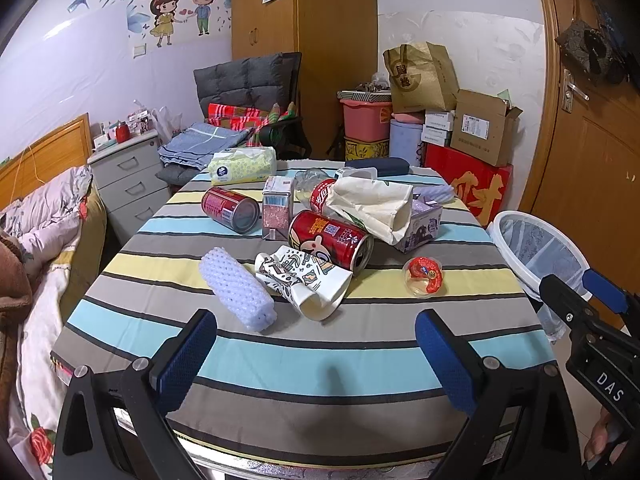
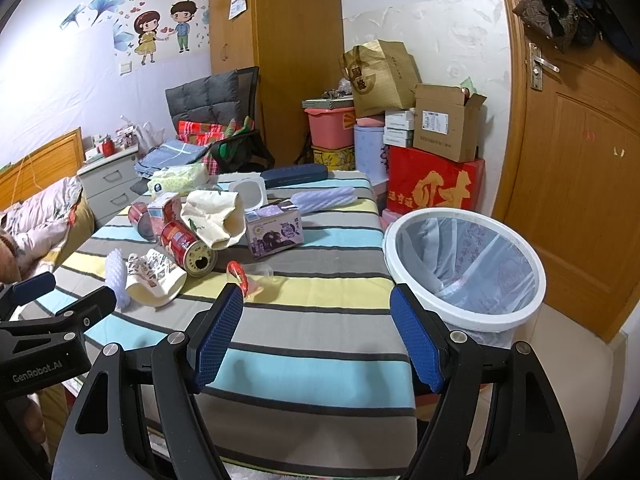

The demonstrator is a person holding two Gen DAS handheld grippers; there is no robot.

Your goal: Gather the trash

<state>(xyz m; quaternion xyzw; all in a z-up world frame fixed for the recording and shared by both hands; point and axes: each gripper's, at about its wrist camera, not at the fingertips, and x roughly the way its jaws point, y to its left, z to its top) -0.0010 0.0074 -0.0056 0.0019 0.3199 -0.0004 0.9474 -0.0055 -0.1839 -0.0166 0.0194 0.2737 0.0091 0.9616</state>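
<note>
Trash lies on the striped table (image 1: 160,268): two red cans (image 1: 330,242) (image 1: 230,209), a lilac foam net (image 1: 238,288), a crushed patterned paper cup (image 1: 304,280), a cream cup (image 1: 372,204), a small carton (image 1: 276,206), a purple carton (image 1: 420,224) and a clear cup with a red wrapper (image 1: 424,276). A lined white bin (image 2: 476,316) stands off the table's right edge. My left gripper (image 1: 316,356) hovers open over the near edge, short of the foam net. My right gripper (image 2: 318,338) is open too, between the red wrapper (image 2: 239,276) and the bin.
A tissue pack (image 1: 242,166) and a dark case (image 1: 378,166) lie at the table's far end. A bed (image 1: 44,216) runs along the left. Boxes (image 1: 468,180) are stacked behind the bin, beside a wooden door (image 2: 576,168). A hand (image 1: 602,440) holds the right gripper.
</note>
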